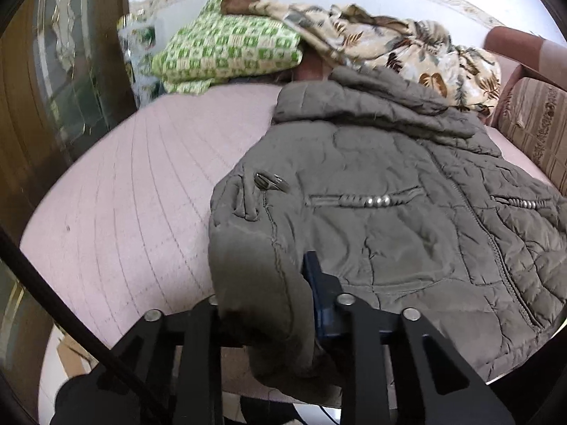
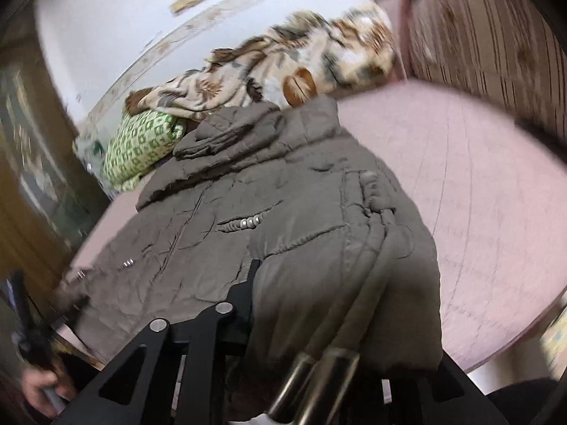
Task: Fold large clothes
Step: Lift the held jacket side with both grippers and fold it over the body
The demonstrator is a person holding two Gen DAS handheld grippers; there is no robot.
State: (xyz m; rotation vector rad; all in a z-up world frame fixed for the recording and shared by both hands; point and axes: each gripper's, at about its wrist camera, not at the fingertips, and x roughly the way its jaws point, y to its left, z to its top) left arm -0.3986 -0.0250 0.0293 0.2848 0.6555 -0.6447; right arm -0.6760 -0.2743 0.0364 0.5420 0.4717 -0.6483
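We are seeing open pink mattress (image 1: 117,191) lying left of the grey quilted jacket (image 1: 389,212); heaped blankets (image 1: 389,42) are blocking passage behind it.

Soft even daylight, fisheye-bent edges; right wrist view motion-blurred

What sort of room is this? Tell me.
Probably a bedroom at home: a bed with a pink sheet, a green checked blanket and a leaf-print blanket heaped by the wall, with a coat spread out.
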